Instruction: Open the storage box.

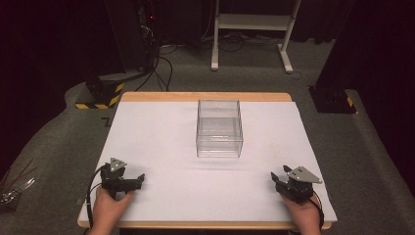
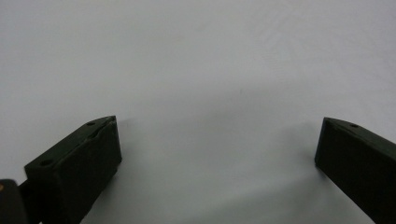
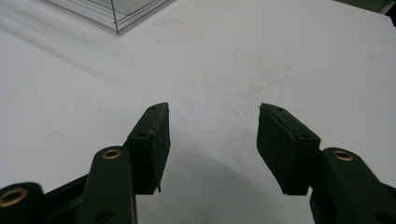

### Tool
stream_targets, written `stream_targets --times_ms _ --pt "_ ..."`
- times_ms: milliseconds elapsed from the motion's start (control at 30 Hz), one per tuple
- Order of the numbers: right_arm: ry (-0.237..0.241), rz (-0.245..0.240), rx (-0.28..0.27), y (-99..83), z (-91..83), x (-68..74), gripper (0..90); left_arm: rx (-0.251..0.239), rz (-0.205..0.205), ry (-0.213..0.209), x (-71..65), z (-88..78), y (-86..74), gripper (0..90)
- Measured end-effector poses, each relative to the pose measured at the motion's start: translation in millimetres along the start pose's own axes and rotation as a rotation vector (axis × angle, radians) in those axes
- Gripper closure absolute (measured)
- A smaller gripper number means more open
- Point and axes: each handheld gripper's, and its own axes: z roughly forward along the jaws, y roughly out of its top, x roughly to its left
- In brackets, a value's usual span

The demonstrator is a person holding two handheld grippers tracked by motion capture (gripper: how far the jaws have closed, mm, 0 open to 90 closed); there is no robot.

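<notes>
Dark room, white table (image 1: 161, 132) in front of us. A clear plastic box (image 1: 219, 128) sits mid-table toward the far edge, well apart from both tongs. Our left gripper (image 1: 139, 179) rests at the near-left, jaws spread wide, holding nothing. Our right gripper (image 1: 277, 178) at the near-right is wide open too, with just bare tabletop between its jaws.

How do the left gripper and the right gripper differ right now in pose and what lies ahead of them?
The left gripper points toward the table's right side; the right gripper points toward its left. In its own view the left gripper faces bare white table; the right gripper's view catches a corner of the clear box. Both rest near the front edge, jaws open with nothing between them.
</notes>
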Motion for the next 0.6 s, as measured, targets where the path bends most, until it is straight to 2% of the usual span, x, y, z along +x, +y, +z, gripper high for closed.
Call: stream_targets --times_ms 433,500,600 --pt "0.0 0.013 0.012 0.7 1.0 -1.4 46.1 0.0 0.0 0.0 0.0 -0.1 0.0 0.5" --pt "0.011 0.008 0.004 0.4 0.0 -1.3 50.0 -0.001 0.0 0.0 0.0 0.0 -0.1 0.5" --pt "0.012 -0.013 0.008 1.0 0.3 0.0 47.2 0.0 0.002 0.002 -0.1 0.0 0.0 0.5"
